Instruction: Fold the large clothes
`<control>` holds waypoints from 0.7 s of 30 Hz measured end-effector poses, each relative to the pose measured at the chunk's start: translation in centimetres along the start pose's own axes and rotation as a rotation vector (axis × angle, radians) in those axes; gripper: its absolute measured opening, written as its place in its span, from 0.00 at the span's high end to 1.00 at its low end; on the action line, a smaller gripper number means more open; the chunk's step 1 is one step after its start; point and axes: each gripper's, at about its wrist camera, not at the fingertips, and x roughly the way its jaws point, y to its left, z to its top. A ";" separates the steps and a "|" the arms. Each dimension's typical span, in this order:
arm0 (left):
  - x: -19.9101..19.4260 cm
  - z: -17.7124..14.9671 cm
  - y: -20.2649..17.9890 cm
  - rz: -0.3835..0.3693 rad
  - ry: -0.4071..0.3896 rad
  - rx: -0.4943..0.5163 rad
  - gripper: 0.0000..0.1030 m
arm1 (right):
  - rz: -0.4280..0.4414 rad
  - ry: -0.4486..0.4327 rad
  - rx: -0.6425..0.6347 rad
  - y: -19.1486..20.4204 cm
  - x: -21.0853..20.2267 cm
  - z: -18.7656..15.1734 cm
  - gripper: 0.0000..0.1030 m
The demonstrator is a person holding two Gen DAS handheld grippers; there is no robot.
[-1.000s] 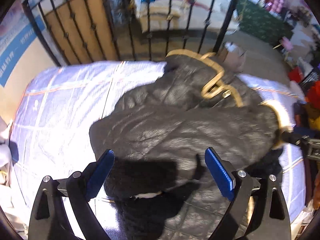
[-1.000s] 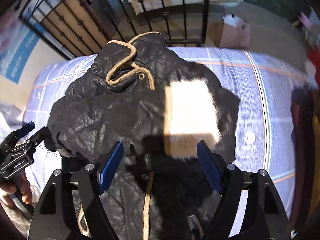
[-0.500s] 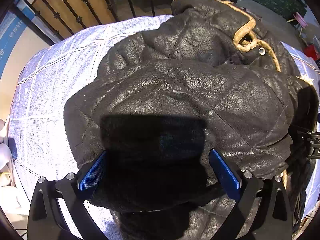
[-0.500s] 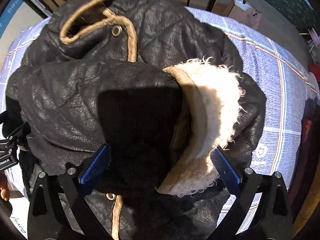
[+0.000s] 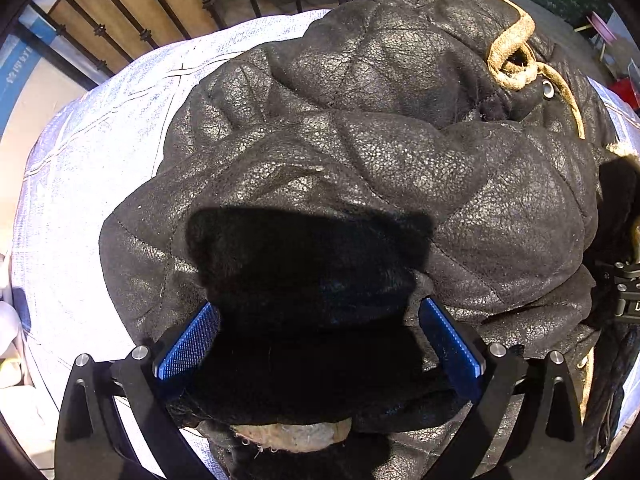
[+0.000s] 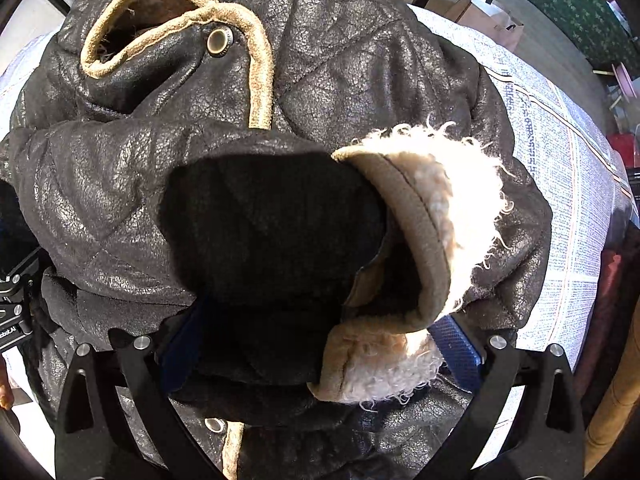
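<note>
Both grippers have dropped onto the jacket [image 5: 380, 152] on the bed [image 5: 80, 184]: left gripper [image 5: 318, 340] wide around a sleeve, right gripper [image 6: 320, 354] wide around the fleece cuff [image 6: 440, 216] at 3 o'clock. Likely gripping next for a fold.

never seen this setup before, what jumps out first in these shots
A big black quilted leather jacket fills both views, heaped on a pale blue checked bedsheet. Its fluffy cream fleece cuff glows in sunlight just ahead of the right claw. Tan suede trim with a brass snap loops around the collar.
</note>
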 end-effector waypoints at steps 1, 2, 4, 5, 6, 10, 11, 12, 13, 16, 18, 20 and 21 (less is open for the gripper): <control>-0.1 -0.2 -0.2 0.006 -0.005 0.003 0.04 | -0.002 -0.012 -0.002 0.1 -0.2 -0.2 0.04; -0.2 -0.3 -0.3 0.011 -0.011 0.005 0.04 | -0.004 -0.023 -0.004 0.2 -0.4 -0.4 0.04; -0.9 -0.6 -0.6 0.016 -0.016 0.009 0.04 | -0.004 -0.047 -0.001 -0.4 -0.7 -1.8 0.04; -1.4 -0.6 -0.7 0.018 -0.017 0.010 0.05 | 0.000 -0.061 0.001 -0.4 -1.0 -2.3 0.04; -2.2 -0.7 -0.8 0.017 -0.024 0.009 0.05 | 0.006 -0.076 0.000 -0.5 -1.5 -2.7 0.04; -6.1 -2.4 -0.2 -0.011 -0.108 -0.025 0.06 | 0.061 -0.171 0.032 -1.6 -4.7 -4.7 0.04; -7.1 -3.1 0.1 -0.026 -0.125 -0.038 0.06 | 0.073 -0.195 0.037 -1.9 -5.4 -5.1 0.04; -8.0 -3.8 0.4 -0.041 -0.140 -0.050 0.06 | 0.085 -0.226 0.044 -2.3 -6.4 -5.7 0.04; -8.9 -4.6 1.1 -0.057 -0.153 -0.061 0.06 | 0.098 -0.252 0.055 -2.9 -7.3 -6.6 0.04; -10.6 -7.8 2.0 -0.097 -0.168 -0.080 0.06 | 0.145 -0.268 0.090 -4.9 -8.8 -9.2 0.04; -11.1 -10.2 3.2 -0.106 -0.162 -0.085 0.06 | 0.169 -0.248 0.120 -6.4 -8.9 -10.7 0.04; -11.3 -12.1 4.1 -0.100 -0.140 -0.095 0.06 | 0.208 -0.206 0.167 -9.1 -7.9 -12.7 0.04; -11.6 -12.8 4.7 -0.097 -0.122 -0.102 0.06 | 0.221 -0.183 0.190 -10.1 -7.4 -13.8 0.04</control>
